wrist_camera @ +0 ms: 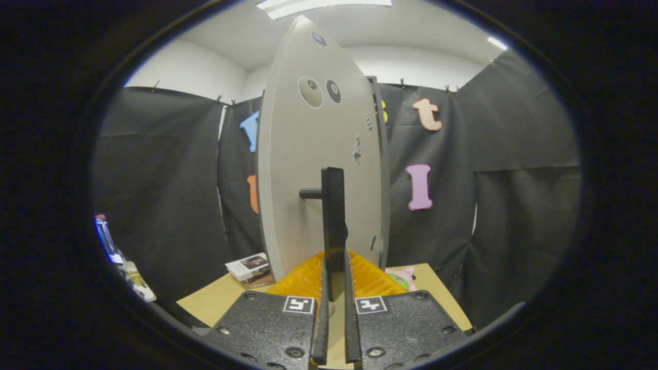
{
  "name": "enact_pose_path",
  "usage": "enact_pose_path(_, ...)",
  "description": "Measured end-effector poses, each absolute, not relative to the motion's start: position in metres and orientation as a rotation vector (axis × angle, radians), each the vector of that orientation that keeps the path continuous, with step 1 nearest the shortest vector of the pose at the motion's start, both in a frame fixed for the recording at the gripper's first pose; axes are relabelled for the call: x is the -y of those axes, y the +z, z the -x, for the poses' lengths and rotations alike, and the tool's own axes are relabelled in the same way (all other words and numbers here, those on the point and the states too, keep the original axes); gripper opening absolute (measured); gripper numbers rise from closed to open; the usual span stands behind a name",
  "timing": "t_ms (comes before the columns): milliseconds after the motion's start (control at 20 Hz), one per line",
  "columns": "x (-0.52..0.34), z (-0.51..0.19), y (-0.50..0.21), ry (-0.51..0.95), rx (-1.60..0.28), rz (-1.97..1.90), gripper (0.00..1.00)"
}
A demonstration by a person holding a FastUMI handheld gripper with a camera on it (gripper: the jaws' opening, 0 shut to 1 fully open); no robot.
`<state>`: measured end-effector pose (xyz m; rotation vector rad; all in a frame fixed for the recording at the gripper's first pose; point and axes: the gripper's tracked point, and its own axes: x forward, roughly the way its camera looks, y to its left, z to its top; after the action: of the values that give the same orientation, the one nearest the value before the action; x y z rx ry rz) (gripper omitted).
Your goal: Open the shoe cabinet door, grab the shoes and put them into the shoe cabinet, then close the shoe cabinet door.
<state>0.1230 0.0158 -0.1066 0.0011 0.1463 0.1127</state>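
The grey shoe cabinet door [313, 169] stands swung out, seen nearly edge-on, straight ahead of me. Its black bar handle [333, 216] runs upright on a short black post and drops down between my fingers. My gripper [334, 288] is shut on the lower end of that handle, both fingers pressing its sides. A yellow ribbed piece [375, 280] lies just beyond the fingers at the foot of the door. The cabinet's inside is hidden behind the door.
A tan tabletop [216, 303] lies below. A small stack of books [251, 270] sits left of the door's foot. A pink and green toy [403, 277] rests to the right of the yellow piece. Black cloth walls surround the booth.
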Motion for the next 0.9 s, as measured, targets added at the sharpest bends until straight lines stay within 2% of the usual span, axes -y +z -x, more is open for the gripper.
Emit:
enact_pose_path(200, 0.008, -0.122, -0.105, 0.026, -0.140, -0.025, 0.08)
enact_pose_path(400, 0.044, -0.127, -0.098, -0.064, -0.113, 0.032, 0.04)
enact_pose_path(650, 0.023, -0.115, -0.102, 0.050, -0.129, -0.117, 0.05)
enact_pose_path(800, 0.030, -0.100, -0.090, 0.016, -0.041, -0.121, 0.05)
enact_pose_path(850, 0.029, -0.100, -0.089, 0.021, -0.020, -0.107, 0.07)
enact_pose_path(900, 0.028, -0.102, -0.093, 0.025, -0.006, -0.092, 0.22)
